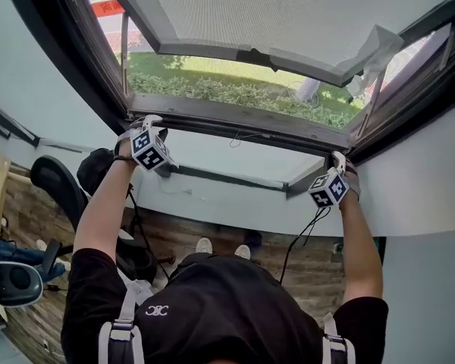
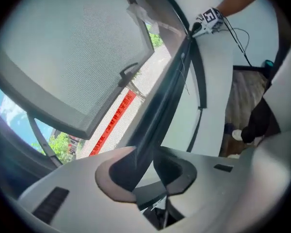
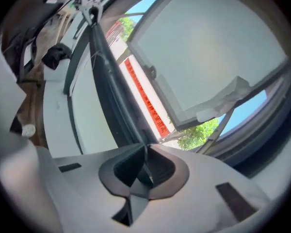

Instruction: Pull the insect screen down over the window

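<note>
A dark pull bar runs along the bottom of the window opening, above the white sill wall. My left gripper is at its left end. In the left gripper view the bar passes between the jaws of my left gripper, with a pale gap on the right side, so it is open. My right gripper is at the bar's right end. In the right gripper view the pads of my right gripper pinch the thin edge of the bar. The open sash with a grey, mesh-looking pane tilts outward above.
White plastic wrap hangs at the sash's right corner. A hedge and lawn lie outside. A black office chair stands on the wooden floor at the left. Cables trail from both grippers down past the white wall.
</note>
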The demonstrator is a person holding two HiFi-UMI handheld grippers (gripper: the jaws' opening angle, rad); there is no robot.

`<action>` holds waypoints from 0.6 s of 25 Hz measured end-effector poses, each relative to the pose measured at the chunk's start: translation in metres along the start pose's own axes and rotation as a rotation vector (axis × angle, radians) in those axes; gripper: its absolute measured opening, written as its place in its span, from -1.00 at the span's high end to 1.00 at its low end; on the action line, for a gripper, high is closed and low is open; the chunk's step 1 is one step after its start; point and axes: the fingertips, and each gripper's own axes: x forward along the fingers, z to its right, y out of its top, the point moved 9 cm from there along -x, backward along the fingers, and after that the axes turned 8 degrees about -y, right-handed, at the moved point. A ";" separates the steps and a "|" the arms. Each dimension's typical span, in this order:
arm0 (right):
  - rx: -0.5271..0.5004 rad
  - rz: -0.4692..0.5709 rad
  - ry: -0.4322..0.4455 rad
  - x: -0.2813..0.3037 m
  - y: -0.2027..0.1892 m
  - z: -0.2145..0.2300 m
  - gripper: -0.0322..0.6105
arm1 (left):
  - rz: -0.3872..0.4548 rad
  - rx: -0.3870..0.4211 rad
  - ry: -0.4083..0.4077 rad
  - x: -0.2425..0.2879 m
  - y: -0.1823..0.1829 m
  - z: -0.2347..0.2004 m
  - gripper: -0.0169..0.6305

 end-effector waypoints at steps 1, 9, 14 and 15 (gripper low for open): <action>0.078 0.032 -0.003 -0.009 0.005 0.002 0.88 | 0.045 -0.051 0.016 -0.008 0.001 0.001 0.65; 0.733 0.257 0.091 -0.074 0.037 0.000 0.88 | 0.416 -0.422 0.131 -0.079 0.028 0.038 0.94; 0.975 0.399 0.106 -0.118 0.071 0.009 0.88 | 0.586 -0.589 0.201 -0.127 0.049 0.063 0.94; 1.003 0.429 0.099 -0.129 0.076 0.011 0.88 | 0.614 -0.621 0.213 -0.137 0.053 0.069 0.94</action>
